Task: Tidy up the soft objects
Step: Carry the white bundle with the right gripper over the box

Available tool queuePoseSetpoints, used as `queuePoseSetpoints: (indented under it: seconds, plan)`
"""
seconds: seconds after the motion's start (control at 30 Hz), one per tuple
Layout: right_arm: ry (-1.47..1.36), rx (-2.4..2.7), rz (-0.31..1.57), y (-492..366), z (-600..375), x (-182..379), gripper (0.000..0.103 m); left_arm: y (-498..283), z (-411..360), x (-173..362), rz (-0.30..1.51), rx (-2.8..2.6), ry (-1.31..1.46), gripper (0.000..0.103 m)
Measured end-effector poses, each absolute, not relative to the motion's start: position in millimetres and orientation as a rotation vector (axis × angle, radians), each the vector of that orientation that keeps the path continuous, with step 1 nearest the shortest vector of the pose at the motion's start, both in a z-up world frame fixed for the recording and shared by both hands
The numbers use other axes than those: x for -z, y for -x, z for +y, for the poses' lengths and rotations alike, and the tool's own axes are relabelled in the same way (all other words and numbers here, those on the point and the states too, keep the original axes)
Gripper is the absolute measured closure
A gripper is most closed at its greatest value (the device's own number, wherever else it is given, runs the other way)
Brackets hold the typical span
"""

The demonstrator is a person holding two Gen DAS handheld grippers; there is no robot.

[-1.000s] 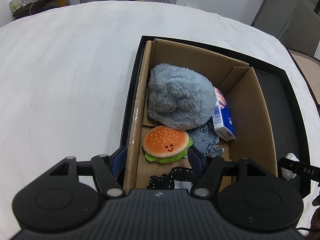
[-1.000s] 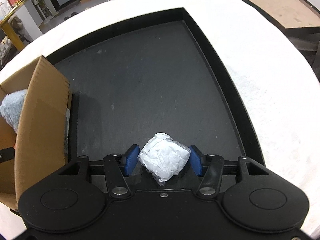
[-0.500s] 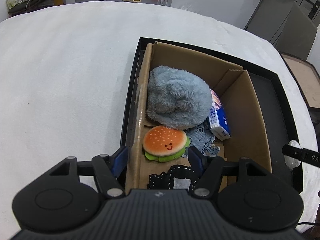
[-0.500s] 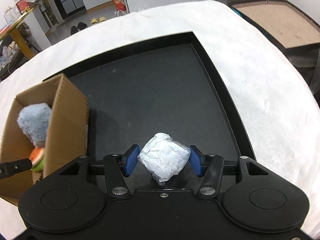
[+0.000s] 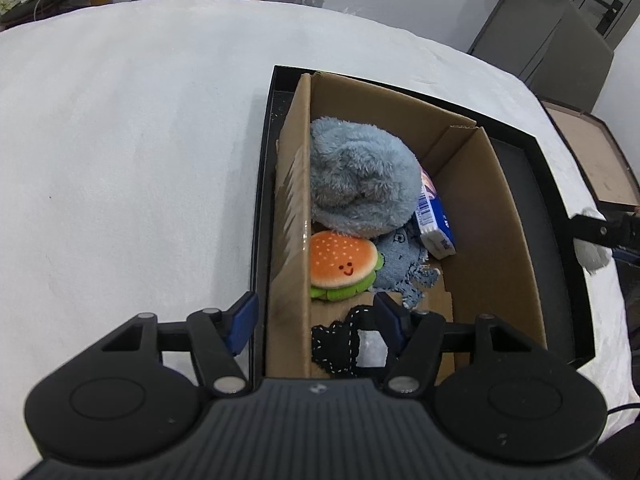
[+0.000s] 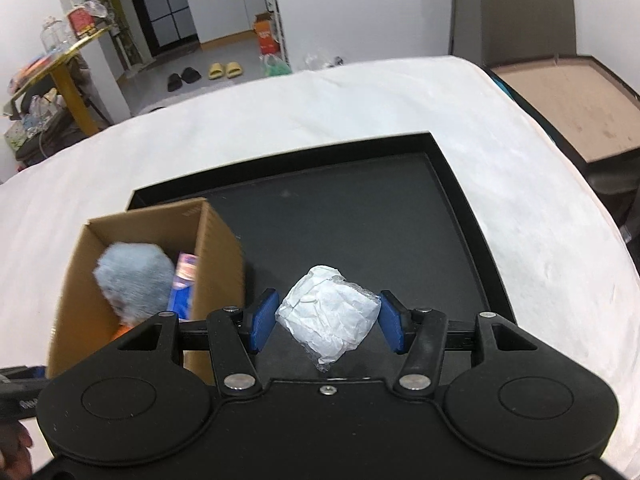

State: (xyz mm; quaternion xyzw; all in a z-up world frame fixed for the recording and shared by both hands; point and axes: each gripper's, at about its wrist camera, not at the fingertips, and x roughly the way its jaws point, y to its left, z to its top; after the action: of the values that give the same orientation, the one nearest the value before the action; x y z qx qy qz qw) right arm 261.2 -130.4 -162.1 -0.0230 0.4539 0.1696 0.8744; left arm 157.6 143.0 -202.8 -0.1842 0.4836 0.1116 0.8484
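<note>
My right gripper (image 6: 326, 322) is shut on a crumpled white paper wad (image 6: 330, 320) and holds it in the air above the black tray (image 6: 460, 216), right of the cardboard box (image 6: 218, 248). The wad also shows in the left wrist view (image 5: 591, 250). My left gripper (image 5: 316, 322) is open and empty, its jaws straddling the box's left wall (image 5: 290, 248). Inside the box lie a grey-blue fluffy plush (image 5: 360, 176), a burger plush (image 5: 340, 266), a denim scrap (image 5: 404, 264), a tissue pack (image 5: 436, 224) and a black stitched piece (image 5: 340, 340).
The box stands in the left part of the black tray (image 5: 536, 184), which lies on a white cloth-covered table (image 5: 120, 160). The right part of the tray floor (image 6: 360, 220) is bare. A brown board (image 6: 568, 100) sits off the table to the right.
My right gripper has risen well above the tray with the wad, bringing the box and room into view. My left gripper has stayed at the box wall.
</note>
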Motion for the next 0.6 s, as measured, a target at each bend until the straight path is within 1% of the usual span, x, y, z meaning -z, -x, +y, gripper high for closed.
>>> queuePoseSetpoints:
  seconds: [0.1,0.3,0.37,0.43,0.5,0.6]
  plan:
    - [0.056,-0.368,0.935,-256,-120,156,0.050,-154,146,202,1.010,-0.219,0.397,0.043]
    - [0.071,-0.398,0.903,-245,-101,144,0.050,-144,153,199,0.990,-0.202,0.412,0.051]
    - [0.070,-0.407,0.881,-241,-95,139,0.050,-141,154,200,0.984,-0.198,0.421,0.057]
    - [0.067,-0.417,0.872,-237,-89,136,0.050,-141,155,202,0.985,-0.190,0.428,0.066]
    - [0.067,-0.425,0.869,-233,-83,134,0.050,-140,156,205,0.992,-0.180,0.435,0.069]
    - [0.071,-0.429,0.863,-227,-77,133,0.050,-139,156,207,0.992,-0.179,0.436,0.078]
